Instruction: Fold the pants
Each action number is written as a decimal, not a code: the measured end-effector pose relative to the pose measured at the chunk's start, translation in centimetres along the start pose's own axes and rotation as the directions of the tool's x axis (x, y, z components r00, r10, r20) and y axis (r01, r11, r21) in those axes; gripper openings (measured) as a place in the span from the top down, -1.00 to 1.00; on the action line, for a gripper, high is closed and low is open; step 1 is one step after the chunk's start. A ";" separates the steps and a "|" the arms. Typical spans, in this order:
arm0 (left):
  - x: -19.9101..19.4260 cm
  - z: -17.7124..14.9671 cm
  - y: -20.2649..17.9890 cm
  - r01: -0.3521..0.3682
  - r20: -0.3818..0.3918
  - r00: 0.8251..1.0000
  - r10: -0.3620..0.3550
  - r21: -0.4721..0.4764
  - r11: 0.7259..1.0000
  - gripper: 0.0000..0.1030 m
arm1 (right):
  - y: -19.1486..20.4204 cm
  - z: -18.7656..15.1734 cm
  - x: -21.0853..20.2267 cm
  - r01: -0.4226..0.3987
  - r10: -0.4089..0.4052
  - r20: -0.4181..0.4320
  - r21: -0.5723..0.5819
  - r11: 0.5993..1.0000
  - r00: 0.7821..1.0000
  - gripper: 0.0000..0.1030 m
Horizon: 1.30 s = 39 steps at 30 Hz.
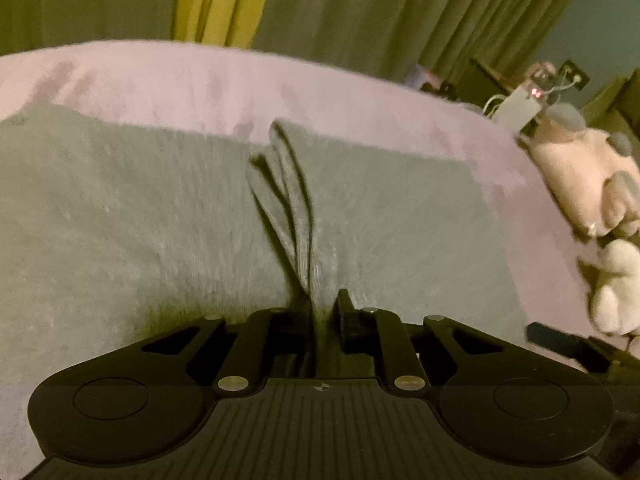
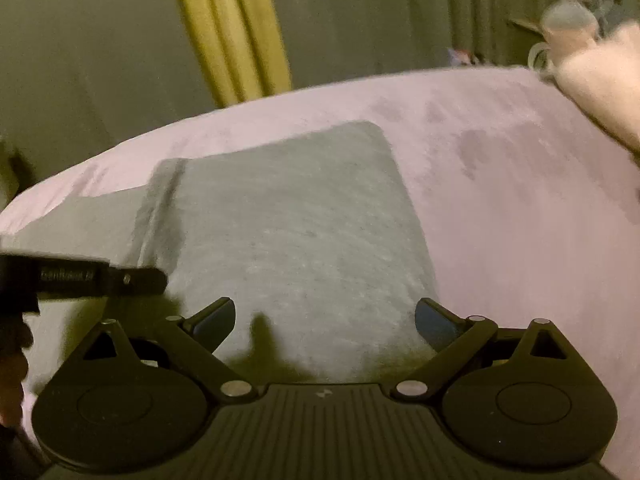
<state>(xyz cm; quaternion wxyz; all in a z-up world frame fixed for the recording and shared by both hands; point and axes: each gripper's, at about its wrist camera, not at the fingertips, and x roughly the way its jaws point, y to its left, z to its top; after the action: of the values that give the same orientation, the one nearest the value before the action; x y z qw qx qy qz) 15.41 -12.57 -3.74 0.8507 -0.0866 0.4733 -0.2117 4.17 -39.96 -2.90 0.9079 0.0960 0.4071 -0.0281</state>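
A pale pink blanket (image 1: 360,92) covers the bed and fills most of both wrist views, with green and yellow curtains (image 2: 224,32) hanging behind it at twelve o'clock. The grey pants (image 2: 288,232) lie spread flat on the blanket. In the left wrist view the cloth reaches from nine o'clock across the centre; in the right wrist view a folded rectangle of it lies directly ahead of the gripper.

At three o'clock in the left wrist view, plush toys (image 1: 600,184) sit at the blanket's edge.

The left gripper (image 1: 324,312) has its jaws pressed together on a raised ridge of the pants, which gathers into dark creases running from the fingertips toward twelve o'clock.

The right gripper (image 2: 325,320) has its jaws spread wide, the grey cloth lying between and under them; the pads do not pinch it. At nine o'clock in this view, the black body of the left gripper reaches over the cloth's edge.
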 end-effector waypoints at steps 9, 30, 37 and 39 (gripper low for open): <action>-6.7 1.3 0.9 -0.001 0.097 0.995 0.000 0.013 1.000 0.73 | 4.6 -1.1 -1.2 -0.071 0.062 -0.060 -0.163 0.984 0.996 -0.88; -7.3 -1.7 11.2 -0.091 0.038 0.995 0.097 -0.147 0.985 -0.04 | 5.9 -1.1 1.4 -0.104 0.090 -0.081 -0.181 0.978 0.993 -0.41; -4.8 4.0 11.3 -0.117 0.089 0.987 0.132 -0.158 0.980 -0.13 | 6.2 -1.9 2.7 -0.066 0.054 -0.058 -0.233 0.970 0.997 -0.55; -3.3 5.3 10.9 -0.144 0.078 0.985 0.155 -0.130 0.981 -0.11 | 6.3 -2.0 2.6 -0.064 0.052 -0.056 -0.239 0.969 0.997 -0.60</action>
<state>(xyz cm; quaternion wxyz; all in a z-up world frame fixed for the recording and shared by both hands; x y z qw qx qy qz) 21.38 -1.60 -2.17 0.8771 -0.1127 0.4529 -0.1132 5.19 -33.35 -5.17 0.9030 -0.0021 0.4266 0.0502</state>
